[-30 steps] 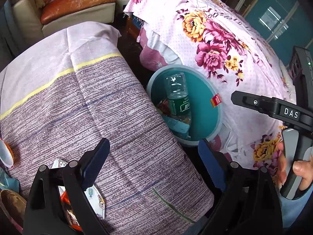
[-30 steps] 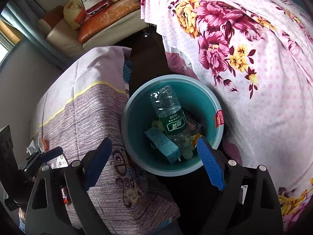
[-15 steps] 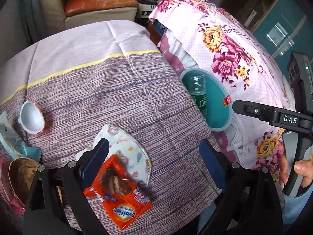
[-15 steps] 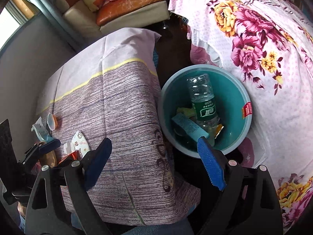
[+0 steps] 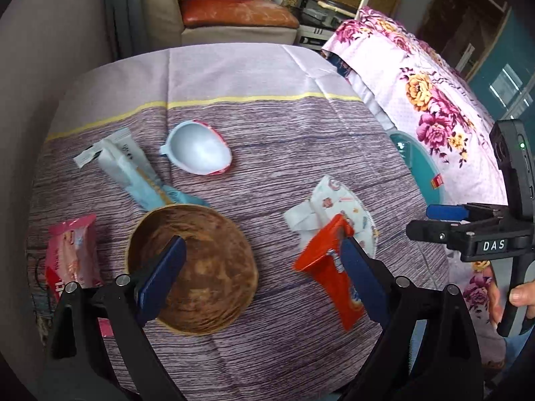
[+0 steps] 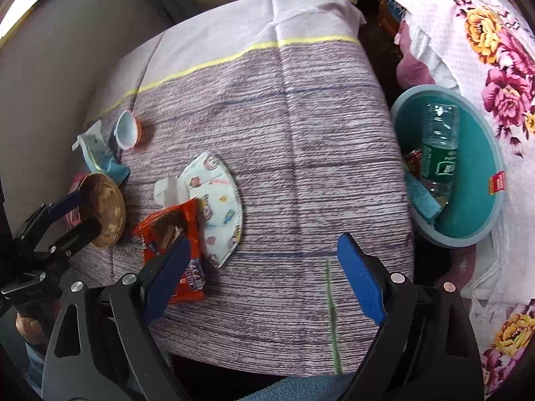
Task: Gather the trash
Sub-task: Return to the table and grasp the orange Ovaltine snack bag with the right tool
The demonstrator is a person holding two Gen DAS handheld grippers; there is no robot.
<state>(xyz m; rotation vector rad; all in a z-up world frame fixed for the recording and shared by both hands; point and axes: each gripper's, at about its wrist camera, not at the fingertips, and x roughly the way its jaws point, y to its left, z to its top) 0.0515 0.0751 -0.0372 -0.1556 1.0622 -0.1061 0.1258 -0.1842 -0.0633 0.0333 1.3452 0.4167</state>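
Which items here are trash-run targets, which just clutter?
Job:
orange snack wrapper
face mask
white cup
blue-white sachet
pink packet
teal bin

Lying about:
brown bowl
floral bedspread
sofa cushion

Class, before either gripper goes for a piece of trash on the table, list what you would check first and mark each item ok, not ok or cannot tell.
1. Left gripper open and empty: ok.
2. Right gripper open and empty: ok.
3. Orange wrapper free to lift, lying on top of the face mask: ok.
4. Teal bin beside the table, mouth unobstructed: ok.
5. Room left in bin around the plastic bottle: ok.
6. Brown bowl counts as trash: cannot tell.
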